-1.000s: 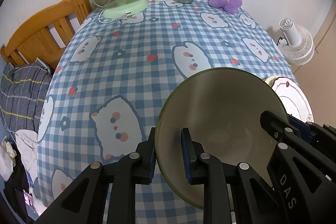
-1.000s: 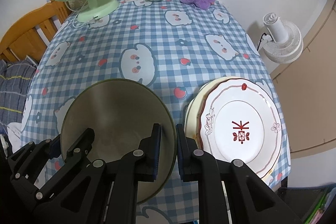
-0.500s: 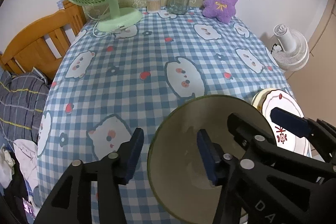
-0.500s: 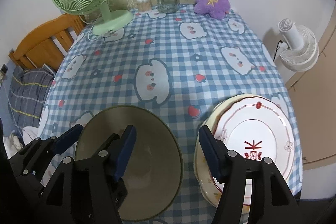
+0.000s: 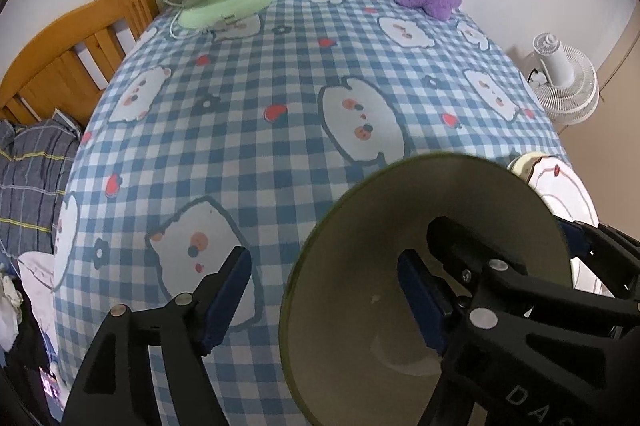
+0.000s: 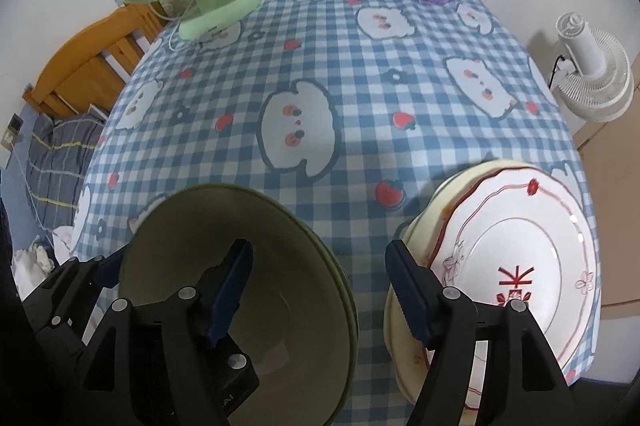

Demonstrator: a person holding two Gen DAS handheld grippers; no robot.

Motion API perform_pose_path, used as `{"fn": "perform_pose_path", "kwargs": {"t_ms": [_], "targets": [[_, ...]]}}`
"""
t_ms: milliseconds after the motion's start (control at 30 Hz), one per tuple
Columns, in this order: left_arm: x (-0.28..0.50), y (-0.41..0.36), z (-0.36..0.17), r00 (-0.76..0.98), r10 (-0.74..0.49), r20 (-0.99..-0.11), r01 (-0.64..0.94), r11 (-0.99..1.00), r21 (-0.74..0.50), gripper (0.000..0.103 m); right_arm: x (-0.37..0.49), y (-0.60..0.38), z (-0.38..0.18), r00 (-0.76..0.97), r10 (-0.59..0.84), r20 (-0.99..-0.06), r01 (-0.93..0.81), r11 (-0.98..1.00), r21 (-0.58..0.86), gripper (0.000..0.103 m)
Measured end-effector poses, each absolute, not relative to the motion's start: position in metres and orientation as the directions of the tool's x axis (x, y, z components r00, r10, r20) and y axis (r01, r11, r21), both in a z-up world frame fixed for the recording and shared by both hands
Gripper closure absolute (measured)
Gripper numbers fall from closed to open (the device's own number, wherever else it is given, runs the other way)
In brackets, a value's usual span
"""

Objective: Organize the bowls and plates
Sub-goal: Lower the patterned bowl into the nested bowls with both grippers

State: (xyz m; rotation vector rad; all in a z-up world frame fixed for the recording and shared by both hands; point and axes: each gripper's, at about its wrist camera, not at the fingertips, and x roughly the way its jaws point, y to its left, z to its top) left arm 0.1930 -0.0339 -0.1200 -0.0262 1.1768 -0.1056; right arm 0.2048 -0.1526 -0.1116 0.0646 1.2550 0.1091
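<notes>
Both hand-held grippers, left (image 5: 324, 290) and right (image 6: 320, 286), just-opened astride olive bowl (image 6: 280, 306) rim, plate stack (image 6: 520, 266) beside.

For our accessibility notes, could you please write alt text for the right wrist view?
The open right gripper straddles the rim of a green bowl on a checked tablecloth, its pads clear of it. Stacked plates sit right beside it.
</notes>
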Motion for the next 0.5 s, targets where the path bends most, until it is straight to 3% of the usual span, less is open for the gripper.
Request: {"fn": "perform_pose_path", "kwargs": {"t_ms": [500], "targets": [[0.19,-0.035,-0.129,0.362,-0.139,-0.922,0.061,0.99,-0.125,0.019,0.204,-0.161,-0.126,0.294,0.134,-0.946,0.006,0.99,0.142,0.031]]}}
